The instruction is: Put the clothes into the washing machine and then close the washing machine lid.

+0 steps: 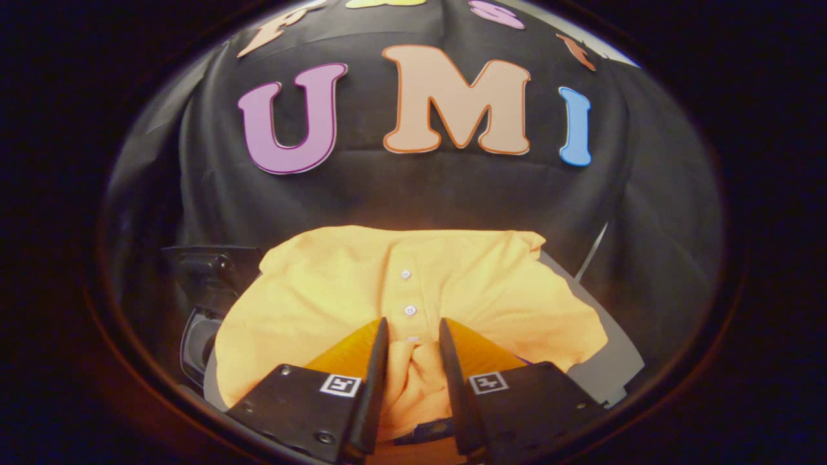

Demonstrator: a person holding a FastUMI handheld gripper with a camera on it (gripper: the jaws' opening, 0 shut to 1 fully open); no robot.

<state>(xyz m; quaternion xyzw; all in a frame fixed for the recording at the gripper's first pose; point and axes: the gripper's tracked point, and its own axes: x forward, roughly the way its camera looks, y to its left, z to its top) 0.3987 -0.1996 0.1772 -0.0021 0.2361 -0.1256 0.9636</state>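
— Where's the shirt now?

— The yellow polo shirt (413, 290) is spread flat right under and ahead of the gripper (413, 332). A fold of its cloth is bunched up between the two fingers (378, 361), which stand narrow, and both look to be pressing on it. I'd call that a pinch on the fabric near the button placket.

— Which way does it lie?

— The placket (408, 294) with its buttons runs straight ahead from the fingertips, so the shirt's long axis lines up with the gripper. The sleeves spread out to either side.

— And the washing machine?

— A dark opening (200, 336) shows past the shirt's left edge, beside the fingers. I can't tell for certain it's the drum. If it is, the shirt has to be lifted and carried leftward, and I'd watch for trailing sleeves.
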